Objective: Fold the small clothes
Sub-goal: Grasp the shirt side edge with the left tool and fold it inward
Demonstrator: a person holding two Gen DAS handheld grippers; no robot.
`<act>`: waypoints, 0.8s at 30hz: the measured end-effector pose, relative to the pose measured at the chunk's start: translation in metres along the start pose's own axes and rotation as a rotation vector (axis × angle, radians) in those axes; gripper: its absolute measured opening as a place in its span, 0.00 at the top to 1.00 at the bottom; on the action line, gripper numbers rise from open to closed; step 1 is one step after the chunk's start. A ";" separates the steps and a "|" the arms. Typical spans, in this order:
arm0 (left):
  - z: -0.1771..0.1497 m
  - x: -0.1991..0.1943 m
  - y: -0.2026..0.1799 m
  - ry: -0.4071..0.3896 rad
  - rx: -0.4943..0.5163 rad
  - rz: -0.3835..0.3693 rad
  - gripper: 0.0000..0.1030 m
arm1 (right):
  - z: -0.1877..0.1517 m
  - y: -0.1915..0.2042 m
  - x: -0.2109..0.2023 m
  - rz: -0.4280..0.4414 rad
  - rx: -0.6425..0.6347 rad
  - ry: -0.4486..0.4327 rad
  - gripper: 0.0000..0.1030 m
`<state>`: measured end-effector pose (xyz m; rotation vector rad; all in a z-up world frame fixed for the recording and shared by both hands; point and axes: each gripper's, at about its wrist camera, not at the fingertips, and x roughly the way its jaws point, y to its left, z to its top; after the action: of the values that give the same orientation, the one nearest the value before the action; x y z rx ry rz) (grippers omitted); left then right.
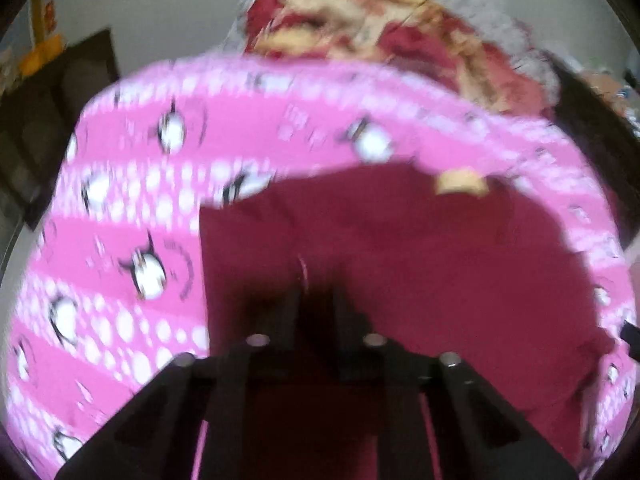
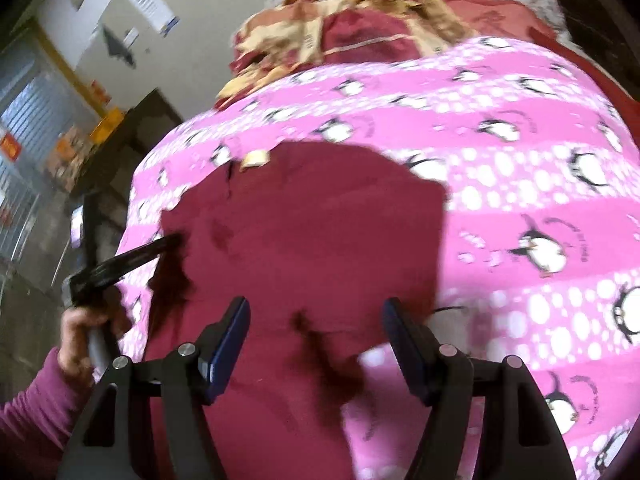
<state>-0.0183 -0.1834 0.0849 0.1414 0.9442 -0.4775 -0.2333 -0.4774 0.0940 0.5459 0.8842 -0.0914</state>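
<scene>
A dark red garment (image 1: 400,248) lies spread on a pink penguin-print blanket (image 1: 132,208); a small tan label (image 1: 460,182) sits at its far edge. My left gripper (image 1: 318,296) is shut on the near edge of the garment, which bunches between the fingers. In the right wrist view the same garment (image 2: 304,220) fills the middle, with the label (image 2: 254,159) at its far edge. My right gripper (image 2: 316,316) is open, fingers wide apart, just above the garment's near part. The left gripper (image 2: 168,245) shows there at the garment's left edge, shut on the cloth.
A pile of red and cream patterned cloth (image 2: 348,36) lies beyond the blanket (image 2: 540,184). The person's hand and purple sleeve (image 2: 36,400) are at lower left. Dark furniture (image 1: 60,92) and a white wall (image 1: 168,12) stand behind.
</scene>
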 end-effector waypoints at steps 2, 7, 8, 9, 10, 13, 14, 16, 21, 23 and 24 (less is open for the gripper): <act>0.008 -0.023 0.008 -0.051 -0.013 -0.022 0.89 | 0.005 -0.015 0.002 -0.042 0.059 -0.015 0.21; 0.010 -0.029 0.025 -0.033 -0.043 -0.010 0.89 | 0.021 -0.040 0.031 -0.055 0.169 0.007 0.19; 0.008 -0.027 0.026 -0.019 -0.043 -0.015 0.89 | 0.026 -0.044 0.044 -0.049 0.188 0.020 0.18; 0.006 -0.025 0.025 -0.010 -0.044 -0.018 0.89 | 0.029 -0.049 0.054 -0.045 0.211 0.035 0.18; 0.004 -0.023 0.024 -0.001 -0.044 -0.020 0.89 | 0.031 -0.054 0.066 -0.024 0.240 0.058 0.18; 0.000 -0.026 0.020 -0.022 -0.027 0.001 0.89 | 0.040 -0.045 0.075 -0.037 0.157 0.070 0.79; 0.000 -0.027 0.020 -0.030 -0.028 -0.001 0.89 | 0.043 -0.036 0.069 -0.071 0.091 0.034 0.80; -0.002 -0.023 0.024 -0.029 -0.047 0.002 0.89 | 0.047 -0.022 0.058 -0.148 -0.013 -0.042 0.82; -0.021 0.020 0.021 0.082 -0.038 0.056 0.86 | 0.048 -0.051 0.077 -0.294 0.017 0.004 0.85; -0.025 0.025 0.025 0.111 -0.057 0.044 0.74 | 0.046 -0.062 0.063 -0.223 0.097 -0.009 0.85; -0.025 0.023 0.028 0.108 -0.073 0.029 0.61 | 0.044 -0.060 0.052 -0.205 0.094 -0.027 0.84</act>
<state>-0.0135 -0.1578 0.0492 0.1155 1.0632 -0.4114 -0.1865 -0.5431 0.0525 0.5389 0.9109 -0.3274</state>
